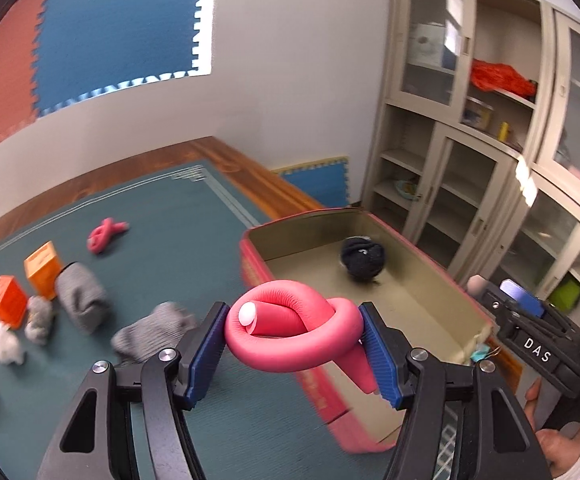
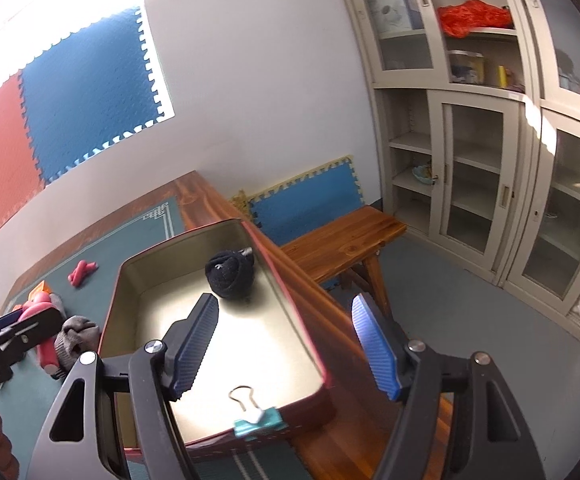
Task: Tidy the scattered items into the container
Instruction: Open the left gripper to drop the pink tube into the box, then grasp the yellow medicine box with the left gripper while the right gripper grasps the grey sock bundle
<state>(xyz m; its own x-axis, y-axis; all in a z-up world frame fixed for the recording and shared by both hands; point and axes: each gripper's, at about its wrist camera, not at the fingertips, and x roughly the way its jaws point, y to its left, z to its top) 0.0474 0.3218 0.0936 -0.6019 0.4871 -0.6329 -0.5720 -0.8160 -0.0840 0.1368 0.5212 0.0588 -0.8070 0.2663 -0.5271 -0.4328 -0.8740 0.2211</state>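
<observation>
The left claw (image 1: pixel 295 342) is clamped on a knotted pink foam tube (image 1: pixel 290 330), its blue ribbed pads pressing the loop from both sides; one tail of the tube hangs down behind the right pad and its tip is hidden there. The tube is held up in the air just at the near left edge of the pink-sided tin (image 1: pixel 313 384), over the rim more or less, though from this angle I cannot say exactly which side of the wall it hangs on. Inside the tin a balled black sock (image 2: pixel 230 274) lies toward the far end, and a teal binder clip (image 2: pixel 258 420) bites the near rim. The right claw (image 2: pixel 286 344) stands wide apart with nothing between its pads, hovering over the tin's near right corner. Out on the green mat (image 1: pixel 178 240) covering the bench, a second pink foam knot (image 1: pixel 105 234) lies well apart from the rest; nearer, two orange blocks (image 1: pixel 42 266), a rolled grey sock (image 1: pixel 82 296), another grey sock (image 1: pixel 152 332) smeared by blur, and two pale fluffy lumps (image 1: pixel 6 342) I cannot identify. A boxy item at the left edge is cut off.
</observation>
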